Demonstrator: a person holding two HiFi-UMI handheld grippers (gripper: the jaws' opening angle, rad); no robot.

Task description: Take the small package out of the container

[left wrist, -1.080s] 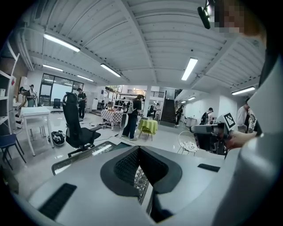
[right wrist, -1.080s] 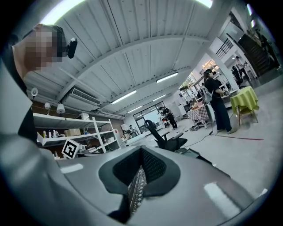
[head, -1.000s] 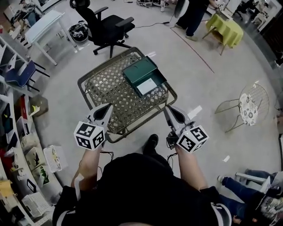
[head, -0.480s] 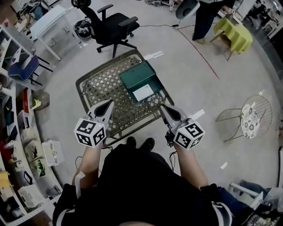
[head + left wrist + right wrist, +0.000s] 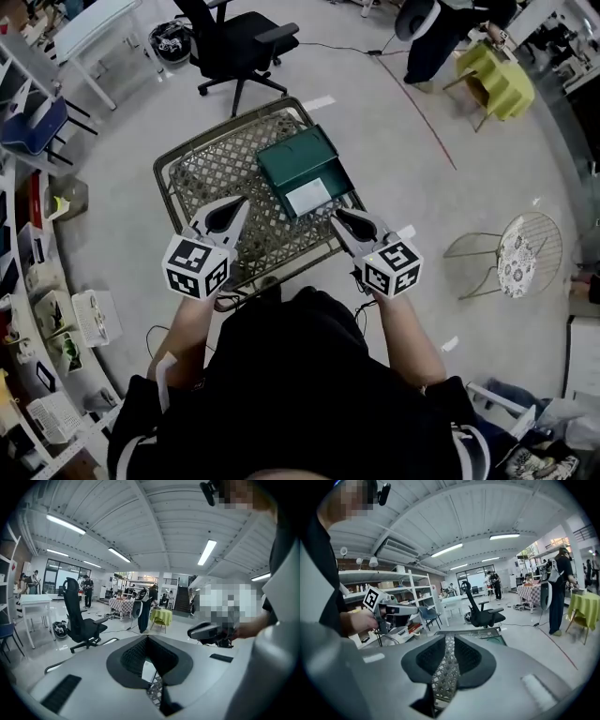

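- Though its jaws have just been opening, the right gripper (image 5: 449, 638) shows only a thin slit between them, and they clamp nothing; only woven lattice shows through the slit.
- The left gripper (image 5: 148, 639) has its tips together and holds nothing. A bit of white and some lattice show through the hollow behind the tips.
- Both grippers point forward and slightly down over the near half of the table (image 5: 214, 171), one on each side of the container's near end.
- In the head view, the right tips are just beside the near right corner of the container (image 5: 298, 157), and the left tips are a little further off on its left. Neither touches it.
- The container is green, open at the top, and sits on the right part of the table, set at an angle to the frame.
- The package (image 5: 307, 197) is white and flat, and lies inside the container at the end nearest the person.
- A black chair (image 5: 239, 42) stands beyond the table on the grey floor (image 5: 403, 169).
- A wire chair (image 5: 511, 253) stands well off to the right.
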